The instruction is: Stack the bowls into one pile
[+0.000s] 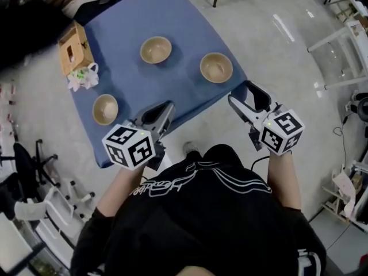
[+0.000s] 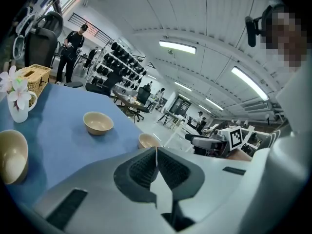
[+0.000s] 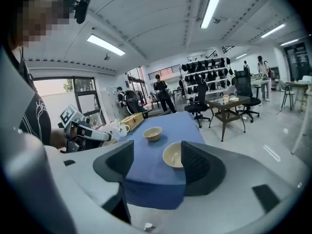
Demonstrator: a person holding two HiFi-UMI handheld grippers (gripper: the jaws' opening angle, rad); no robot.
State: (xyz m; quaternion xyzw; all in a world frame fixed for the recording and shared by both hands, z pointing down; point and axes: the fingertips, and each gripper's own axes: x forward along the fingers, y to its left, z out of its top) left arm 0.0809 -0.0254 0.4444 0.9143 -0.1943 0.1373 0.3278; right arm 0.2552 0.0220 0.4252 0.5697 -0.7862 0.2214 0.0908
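In the head view we hold both grippers at the near edge of the blue surface (image 1: 172, 16), and the three bowls sit apart on it, none stacked yet. The left bowl (image 1: 105, 108) is near the surface's left edge, at nine o'clock from the left gripper (image 1: 167, 109) and close by. That gripper's fingers are pressed together with nothing between them. The far bowl (image 1: 156, 49) lies at about twelve o'clock from that gripper, well apart. The right bowl (image 1: 216, 67) sits by the near right corner, between ten and eleven o'clock from the right gripper (image 1: 240, 92), whose fingers stand apart and empty. We judge this the nearer pairing. The bowls are round, so no long axis matters, only which rim faces the fingers. The right gripper view shows the right bowl framed in the gap, partly behind the right-hand finger. The head view only hints at that. The left gripper view puts the left bowl far off at its nine o'clock edge, so that gripper points away from its nearest bowl.
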